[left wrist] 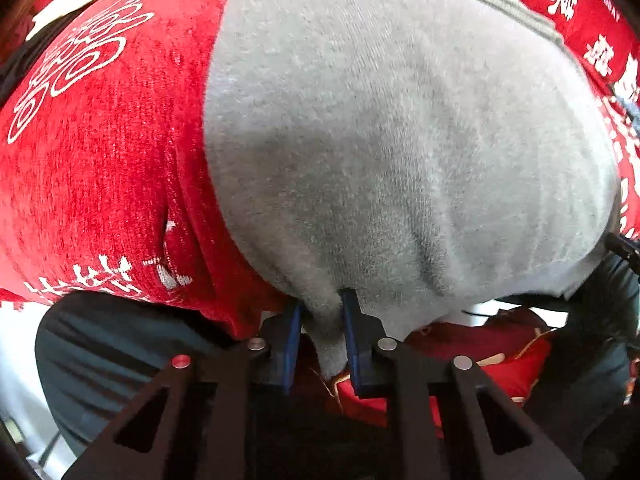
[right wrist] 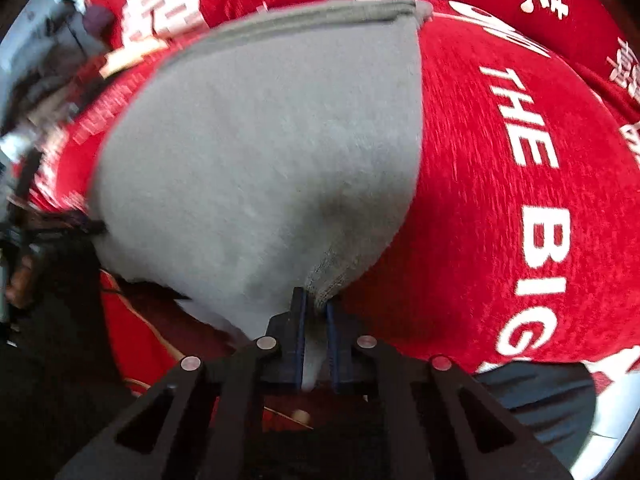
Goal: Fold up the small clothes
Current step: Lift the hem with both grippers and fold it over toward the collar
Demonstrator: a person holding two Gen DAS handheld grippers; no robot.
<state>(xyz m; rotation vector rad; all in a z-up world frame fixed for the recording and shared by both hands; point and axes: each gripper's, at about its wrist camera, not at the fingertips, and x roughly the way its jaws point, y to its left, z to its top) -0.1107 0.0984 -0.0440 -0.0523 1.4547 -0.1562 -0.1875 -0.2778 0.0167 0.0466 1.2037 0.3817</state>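
Pinching near corners of the grey garment [left wrist: 400, 140] on red cloth [left wrist: 100, 180], left claw [left wrist: 322, 332] & right claw [right wrist: 316, 332] both closed on it, fold prob. just starting.

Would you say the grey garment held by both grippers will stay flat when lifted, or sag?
Probably sag: the grey garment bunches into creases where the left gripper pinches it. It looks soft and fleecy, so likely light and unlikely to slip from the right gripper. Its brushed nap may drag slightly on the red cloth.

grey garment [left wrist: 400, 140] | soft knit, banded far edge | near corners pinched, spread out
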